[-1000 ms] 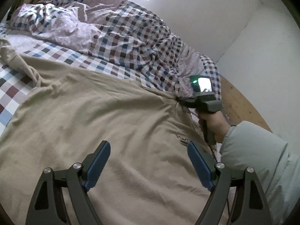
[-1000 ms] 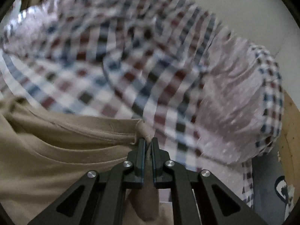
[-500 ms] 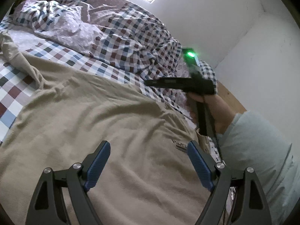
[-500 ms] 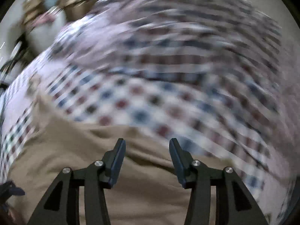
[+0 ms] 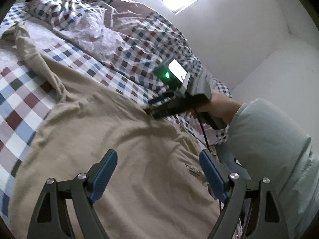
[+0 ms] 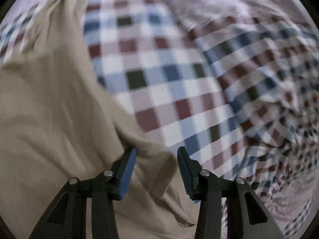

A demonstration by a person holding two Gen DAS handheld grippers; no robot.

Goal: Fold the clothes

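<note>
Checked bedsheet (image 5: 24, 91) beyond beige garment (image 5: 111, 139) edge

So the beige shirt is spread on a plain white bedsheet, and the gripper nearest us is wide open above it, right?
Not quite: the sheet is checked in red, blue and white, not plain white, as the left wrist view shows. The rest holds: the beige shirt lies spread on it, and the left gripper is wide open above it.

Motion blur smears the checked bedsheet (image 6: 169, 83) and beige garment (image 6: 49, 119).
</note>
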